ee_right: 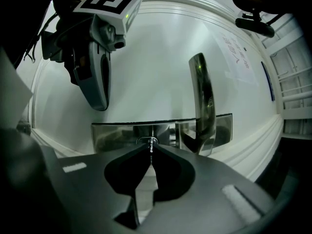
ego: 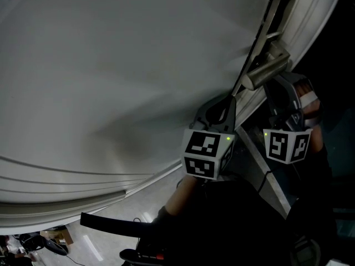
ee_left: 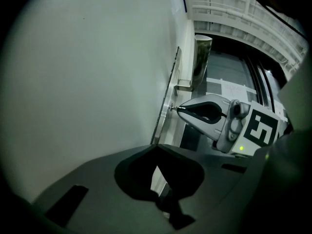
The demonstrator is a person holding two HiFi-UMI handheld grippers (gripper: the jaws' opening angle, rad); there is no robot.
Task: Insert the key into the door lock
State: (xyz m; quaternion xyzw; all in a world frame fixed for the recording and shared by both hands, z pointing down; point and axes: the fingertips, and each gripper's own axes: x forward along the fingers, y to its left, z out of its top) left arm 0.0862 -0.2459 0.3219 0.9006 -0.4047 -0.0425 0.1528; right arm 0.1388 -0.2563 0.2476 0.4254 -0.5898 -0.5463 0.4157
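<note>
Key (ee_right: pixel 151 146) pinched in closed jaws of right gripper (ee_left: pixel 180 109), tip at keyhole (ee_right: pixel 147 141) in lock plate (ee_right: pixel 117 133). Looks barely started in; depth hard to tell. Handle (ee_right: pixel 202 101) on same plate, beside keyhole. Left gripper (ee_left: pixel 156 149) near plate, by bare door (ee_right: pixel 156 57), jaws together, nothing held. Judgement: reach and alignment done. Remaining: push key fully home.

Key (ee_right: pixel 150 144): only a thin sliver shows between the closed claw tips of the right gripper (ee_right: pixel 151 146). Its depth in the lock cylinder (ee_right: pixel 147 140) cannot be told. Head view: the lock is hidden behind the door handle (ego: pixel 265 71).
</note>
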